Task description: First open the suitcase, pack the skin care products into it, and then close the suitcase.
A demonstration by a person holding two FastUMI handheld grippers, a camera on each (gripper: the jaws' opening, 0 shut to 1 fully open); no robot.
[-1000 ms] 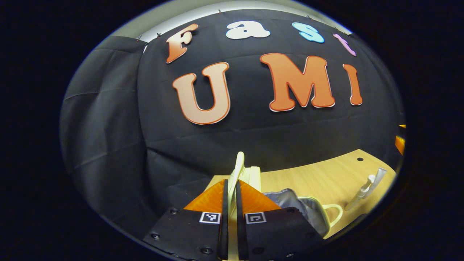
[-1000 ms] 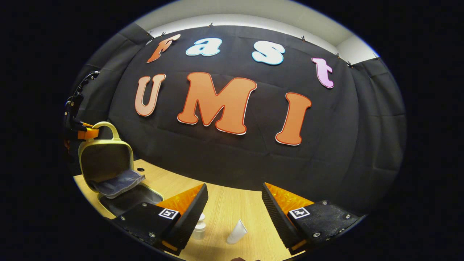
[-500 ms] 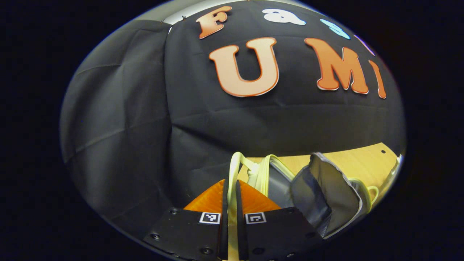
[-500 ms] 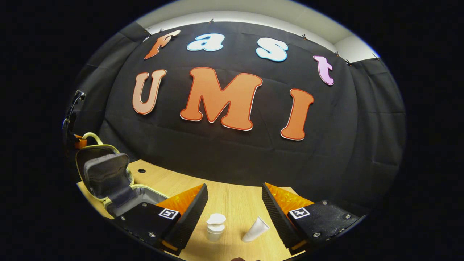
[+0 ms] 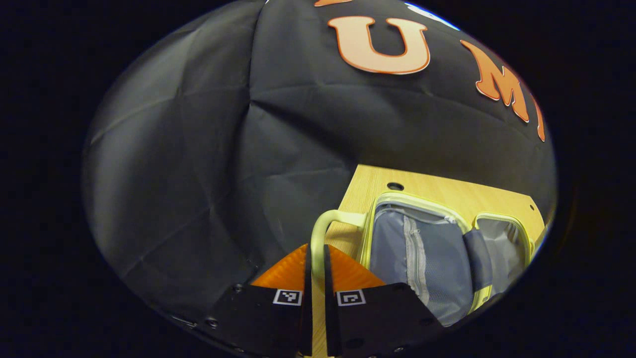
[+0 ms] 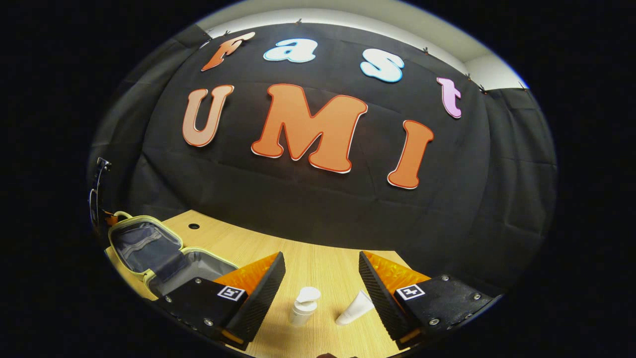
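A matt wood-grain table (image 6: pixel 318 268) carries a suitcase (image 5: pixel 422 248) lined in grey cloth, its pale handle (image 5: pixel 323 228) smooth plastic, beside a glossy white pump bottle (image 6: pixel 304 306) and tube (image 6: pixel 354 308).

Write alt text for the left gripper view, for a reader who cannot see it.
The left gripper is shut on the pale yellow handle of a small suitcase that lies opened flat on a wooden table. Both halves show grey lining, the nearer with a zipped pocket. Black cloth hangs behind.
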